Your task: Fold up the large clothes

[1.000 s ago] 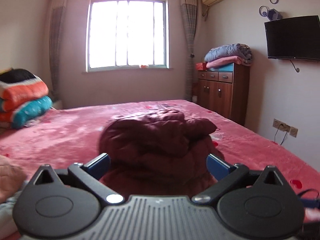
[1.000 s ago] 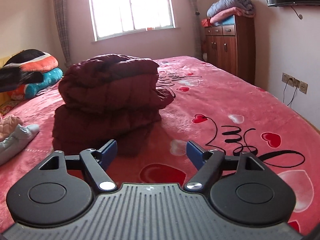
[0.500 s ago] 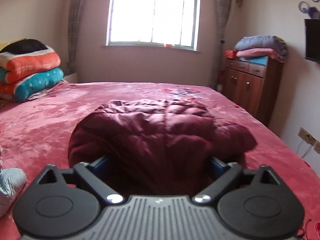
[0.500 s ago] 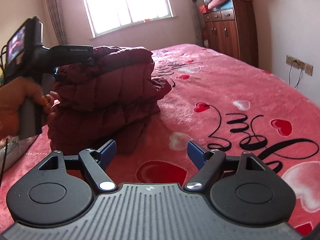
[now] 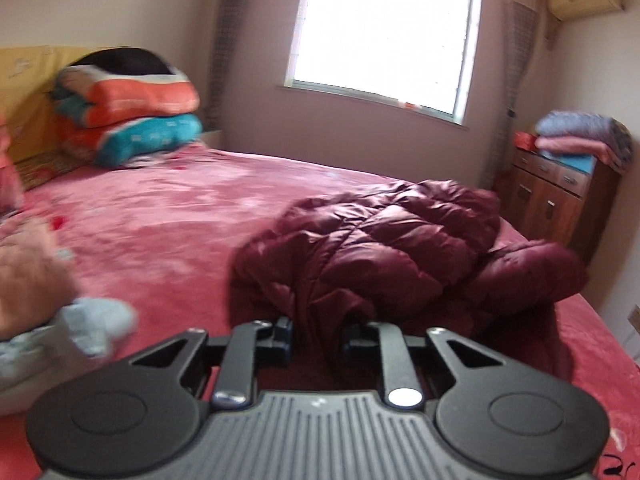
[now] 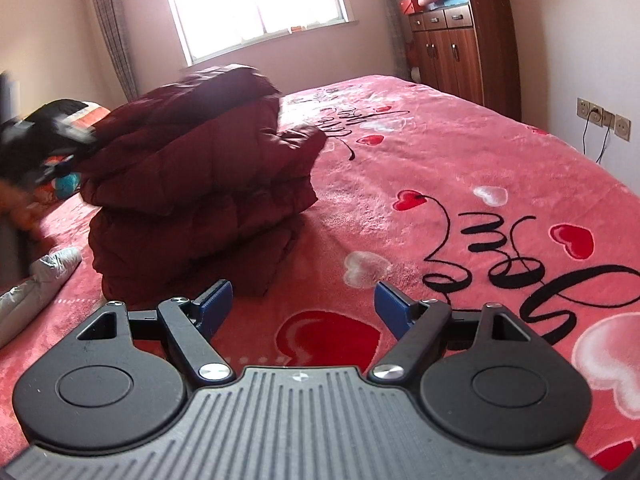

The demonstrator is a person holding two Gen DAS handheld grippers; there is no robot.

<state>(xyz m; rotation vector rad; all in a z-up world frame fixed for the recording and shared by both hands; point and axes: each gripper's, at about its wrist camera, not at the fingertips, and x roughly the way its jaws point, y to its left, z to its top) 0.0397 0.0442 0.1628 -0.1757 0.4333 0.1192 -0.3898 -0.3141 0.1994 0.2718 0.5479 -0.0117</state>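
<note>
Pinching the near edge of the jacket with our left gripper (image 5: 318, 338)

Its jaws have just been closing and now clamp a fold of the maroon jacket (image 5: 400, 248), which lies folded on the bed (image 5: 168, 216) straight ahead of that tool; our right gripper (image 6: 298, 308) stands wide open, holding nothing, with the same bundle ahead and to its left. We judge the jacket puffy, soft and light but bulky, its shiny shell likely to slip, so a thick hem or seam fold is the better hold than a single layer. The pads are buried in cloth, so how deep they bite we cannot tell. Left of the tool, a pale garment (image 5: 80, 332) is blurred and cut off, and the jacket's underside stays hidden.
</note>
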